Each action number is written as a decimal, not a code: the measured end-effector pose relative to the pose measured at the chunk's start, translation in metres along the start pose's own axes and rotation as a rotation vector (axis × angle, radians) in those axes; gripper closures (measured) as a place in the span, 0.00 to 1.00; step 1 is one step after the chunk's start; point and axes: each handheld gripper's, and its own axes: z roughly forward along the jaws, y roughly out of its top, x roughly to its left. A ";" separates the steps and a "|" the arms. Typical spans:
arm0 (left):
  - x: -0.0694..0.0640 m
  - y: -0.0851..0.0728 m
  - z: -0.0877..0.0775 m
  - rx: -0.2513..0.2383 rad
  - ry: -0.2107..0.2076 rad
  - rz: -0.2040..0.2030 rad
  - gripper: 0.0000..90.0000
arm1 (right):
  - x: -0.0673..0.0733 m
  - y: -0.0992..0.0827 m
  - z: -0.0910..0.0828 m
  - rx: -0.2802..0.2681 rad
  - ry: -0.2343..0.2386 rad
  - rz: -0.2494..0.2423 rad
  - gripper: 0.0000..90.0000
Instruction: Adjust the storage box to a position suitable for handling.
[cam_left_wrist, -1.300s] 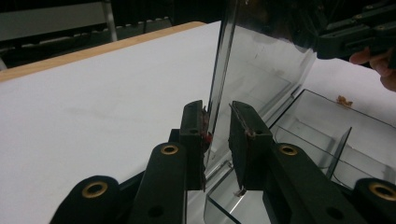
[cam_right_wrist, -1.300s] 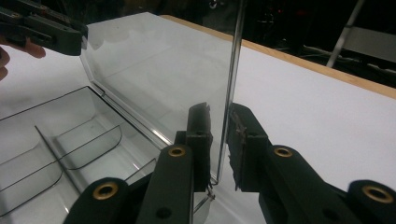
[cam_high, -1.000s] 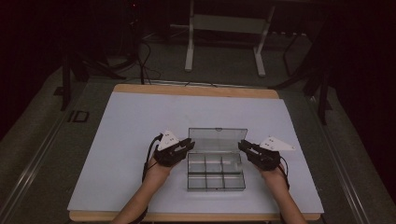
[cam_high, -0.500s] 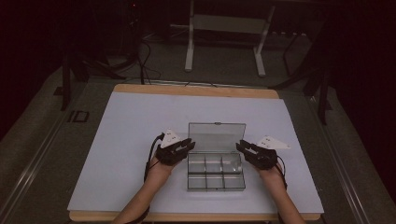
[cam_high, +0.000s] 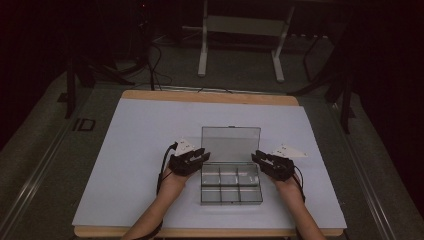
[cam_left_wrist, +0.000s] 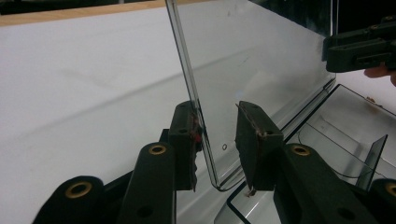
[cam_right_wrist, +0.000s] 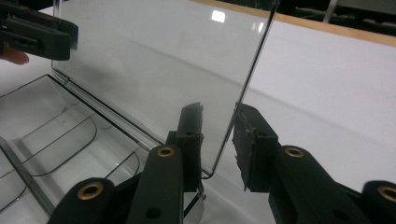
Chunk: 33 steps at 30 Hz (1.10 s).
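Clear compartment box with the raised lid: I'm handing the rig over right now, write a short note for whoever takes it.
Left gripper: jaws straddle the left edge of the lid and have just been opening. One pad lies against the edge, the other stands off, so no grip.
Right gripper: jaws straddle the lid's right edge with gaps on both sides, also just eased open.
Compartment box: on the white table near the front edge, between both hands.
Done: lid swung up, standing about upright on its hinge.
Left: probably draw both grippers clear. The compartments look empty, though the plastic is clear and hard to read.
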 end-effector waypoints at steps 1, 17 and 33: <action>0.001 0.000 0.001 0.005 -0.003 -0.008 0.76 | 0.000 0.000 0.000 0.004 -0.001 0.001 0.80; -0.001 0.002 0.007 0.060 0.014 -0.055 0.67 | -0.001 0.003 0.004 0.054 -0.013 0.053 0.78; 0.001 0.002 0.011 0.087 0.008 -0.097 0.62 | -0.002 0.003 0.007 0.075 -0.014 0.075 0.73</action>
